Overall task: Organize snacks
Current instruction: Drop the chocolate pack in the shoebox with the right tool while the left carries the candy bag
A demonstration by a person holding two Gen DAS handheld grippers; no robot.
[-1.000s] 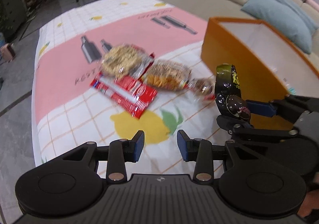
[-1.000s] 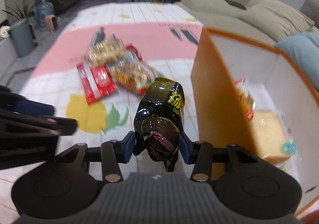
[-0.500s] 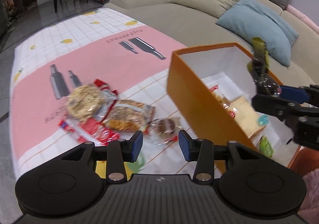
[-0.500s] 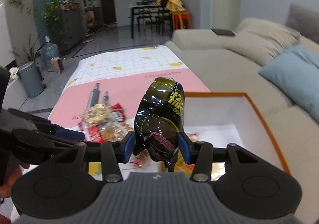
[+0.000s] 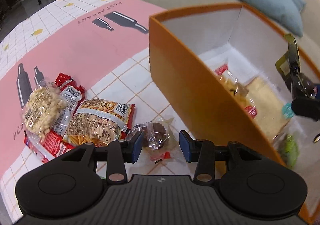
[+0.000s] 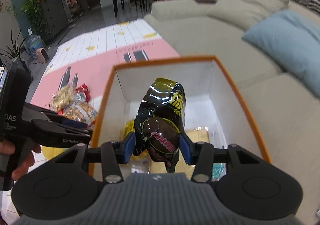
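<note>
My right gripper [image 6: 158,149] is shut on a shiny black snack packet [image 6: 162,113] and holds it over the open orange box [image 6: 164,60], which holds several snacks. The packet [image 5: 290,67] and box [image 5: 180,61] also show in the left wrist view. My left gripper [image 5: 161,146] is open and empty, low over a clear-wrapped brown pastry [image 5: 157,136] on the tablecloth. Left of it lie a bag of stick snacks [image 5: 100,121], a bag of puffed snacks [image 5: 42,109] and red packets [image 5: 50,143].
The patterned pink and white cloth [image 5: 80,41] covers the table. A beige sofa [image 6: 230,25] with a blue cushion [image 6: 290,35] lies behind the box. A dining table, chairs and a plant stand far back.
My right gripper has carried the black packet from beside the box to above its inside. My left gripper has come down close to the pastry beside the box.
</note>
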